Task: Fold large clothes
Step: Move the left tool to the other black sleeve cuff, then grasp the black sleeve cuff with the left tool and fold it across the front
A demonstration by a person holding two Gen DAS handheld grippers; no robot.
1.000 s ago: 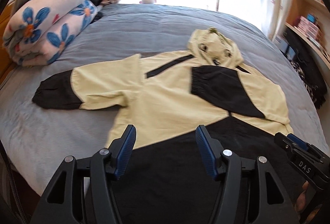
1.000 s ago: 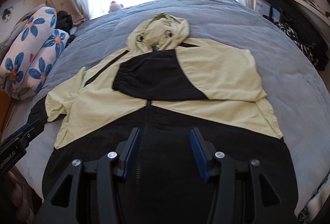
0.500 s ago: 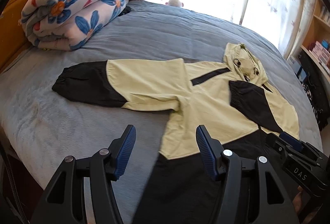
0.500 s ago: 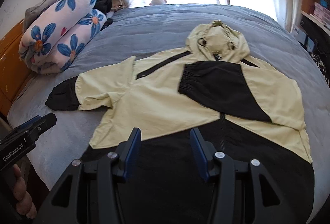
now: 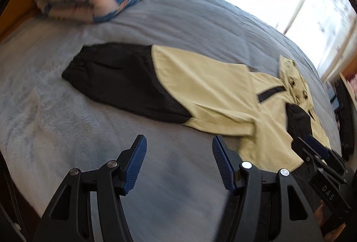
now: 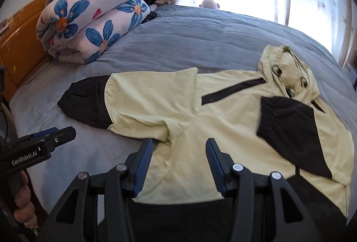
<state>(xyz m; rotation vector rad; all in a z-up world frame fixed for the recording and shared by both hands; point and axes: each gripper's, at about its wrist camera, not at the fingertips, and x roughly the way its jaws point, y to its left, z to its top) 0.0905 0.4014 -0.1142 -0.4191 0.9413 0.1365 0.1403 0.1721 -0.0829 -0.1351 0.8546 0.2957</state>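
Yellow-and-black hooded jacket spread front-up on the grey bed, hood toward the window. One sleeve already folded across the chest, black cuff near the collar; the other sleeve lying straight out toward the rolled floral quilt at the bed's head. Left tool hanging above bare blanket just short of that outstretched sleeve, jaws wide apart, nothing between them. Right tool over the yellow body near the armpit seam, jaws likewise spread and empty, apparently not touching the cloth, though hard to tell. Step in hand, by the look of it: the second sleeve fold, roughly a third of the way through the whole job. Next move likely calls for closing the left tool on the black cuff, lifting only enough to clear the blanket, and carrying it across the chest to lie beside the first sleeve, with the right tool perhaps pinning the shoulder as a hinge. Thin, slippery-looking fabric: risk of dragging the whole jacket askew or wrinkling the body.
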